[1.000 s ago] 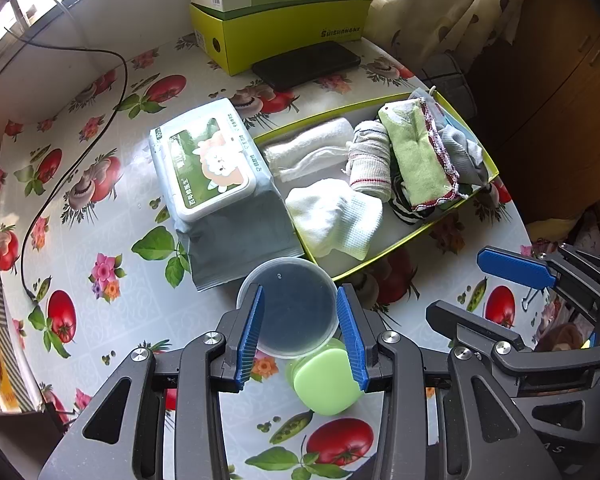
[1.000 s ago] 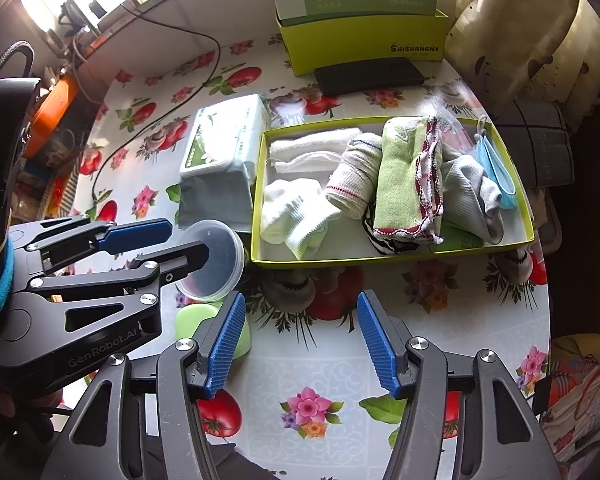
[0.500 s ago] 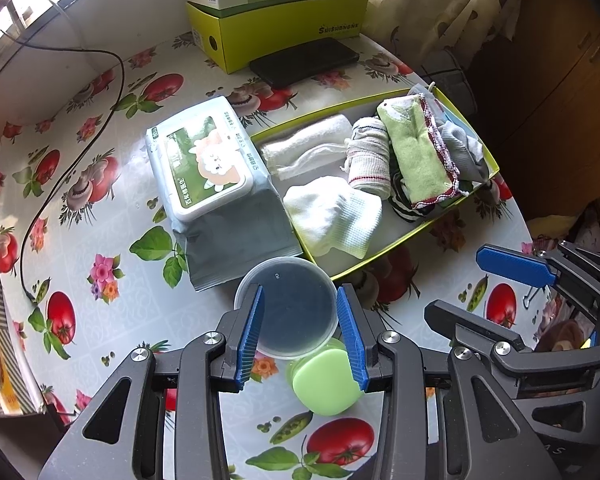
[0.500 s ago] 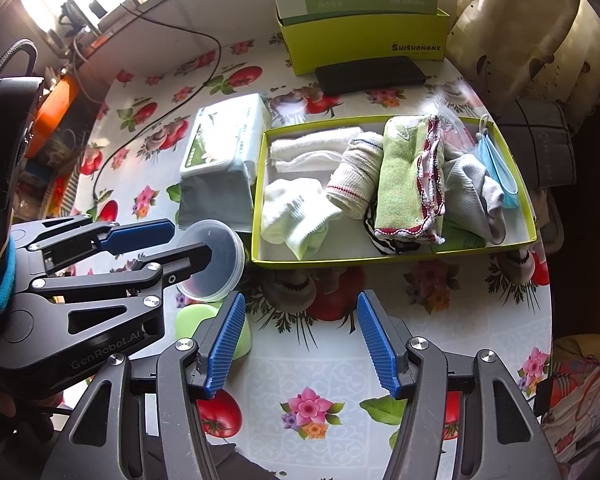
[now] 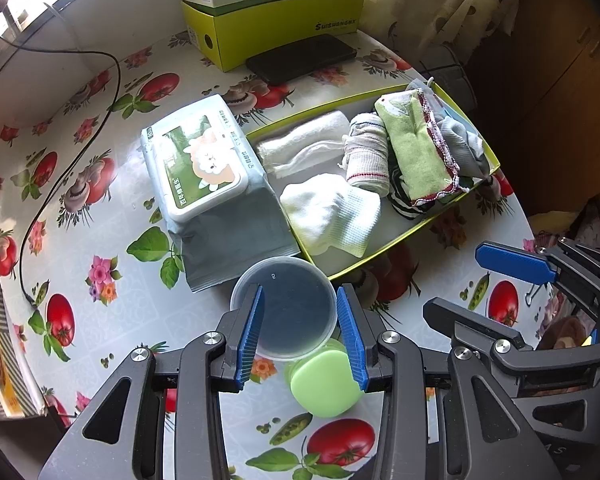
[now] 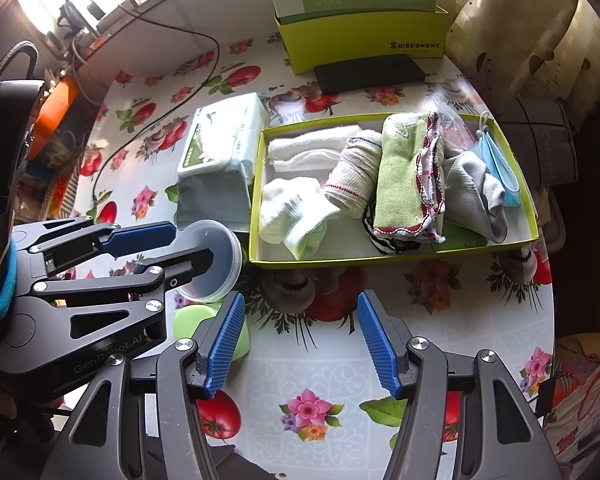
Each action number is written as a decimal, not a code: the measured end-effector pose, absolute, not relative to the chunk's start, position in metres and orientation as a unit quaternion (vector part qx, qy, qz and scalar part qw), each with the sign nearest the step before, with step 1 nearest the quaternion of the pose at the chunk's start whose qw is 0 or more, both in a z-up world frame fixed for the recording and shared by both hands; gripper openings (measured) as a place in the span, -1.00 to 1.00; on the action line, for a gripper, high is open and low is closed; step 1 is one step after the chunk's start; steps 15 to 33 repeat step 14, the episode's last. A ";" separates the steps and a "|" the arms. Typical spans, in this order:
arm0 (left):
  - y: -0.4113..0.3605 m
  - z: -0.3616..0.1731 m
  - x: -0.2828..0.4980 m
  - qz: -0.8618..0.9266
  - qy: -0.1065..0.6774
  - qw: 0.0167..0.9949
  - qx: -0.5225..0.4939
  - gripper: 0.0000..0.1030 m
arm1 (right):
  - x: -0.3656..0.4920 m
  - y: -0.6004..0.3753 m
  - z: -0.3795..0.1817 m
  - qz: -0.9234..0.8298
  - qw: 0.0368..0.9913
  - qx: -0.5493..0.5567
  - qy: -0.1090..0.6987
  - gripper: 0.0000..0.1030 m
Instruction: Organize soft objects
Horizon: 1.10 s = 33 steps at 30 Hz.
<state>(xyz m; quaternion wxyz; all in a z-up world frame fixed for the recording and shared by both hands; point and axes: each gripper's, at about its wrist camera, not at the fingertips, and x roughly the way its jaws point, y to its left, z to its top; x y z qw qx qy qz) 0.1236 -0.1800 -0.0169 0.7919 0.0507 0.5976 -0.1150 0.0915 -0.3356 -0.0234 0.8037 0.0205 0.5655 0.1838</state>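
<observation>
Soft objects — a white sock (image 5: 332, 216), a rolled white cloth (image 5: 304, 146), a rolled sock with a red stripe (image 5: 366, 158), a green towel with red trim (image 5: 414, 152) and a grey sock (image 5: 458, 146) — lie packed side by side in the shallow green tray (image 6: 380, 258) on the desk (image 6: 320, 368), which carries a fruit-and-flower print cover. Nearest the cameras: left gripper (image 5: 300, 332) held above the desk, fingers (image 5: 250, 334) released and apart, nothing pressed between them; seen through the gap are a clear round plastic lid (image 5: 284, 312) and, partly under its near edge, a pale green rounded case (image 5: 326, 384). Right gripper (image 6: 302, 344) likewise released, fingers (image 6: 224, 344) spread over bare desk just short of the tray's near wall. The lid sits just beside the tray's near-left corner, between the left gripper and the tray. A wet-wipes pack (image 5: 204, 172) lies along the tray's left wall, touching or nearly so; cannot tell which. A blue face mask (image 6: 500, 172) sits at the tray's right end against the grey sock. Beyond the tray: a black phone (image 6: 370, 74) flat on the desk, then a yellow-green box (image 6: 364, 40) with a flatter green box (image 6: 352, 0) stacked on top. A black cable (image 5: 60, 152) runs across the desk's left part. Curtain (image 6: 512, 40) hangs at far right.
</observation>
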 end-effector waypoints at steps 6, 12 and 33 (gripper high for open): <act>-0.181 -0.017 0.124 -0.115 0.598 0.792 0.052 -0.24 | 0.092 -0.337 -0.024 0.183 0.803 0.022 0.566 0.15; -0.182 -0.016 0.124 -0.117 0.591 0.796 0.058 -0.24 | 0.092 -0.339 -0.024 0.184 0.804 0.022 0.565 0.15; -0.183 -0.016 0.125 -0.119 0.591 0.796 0.060 -0.24 | 0.093 -0.339 -0.024 0.184 0.804 0.022 0.566 0.15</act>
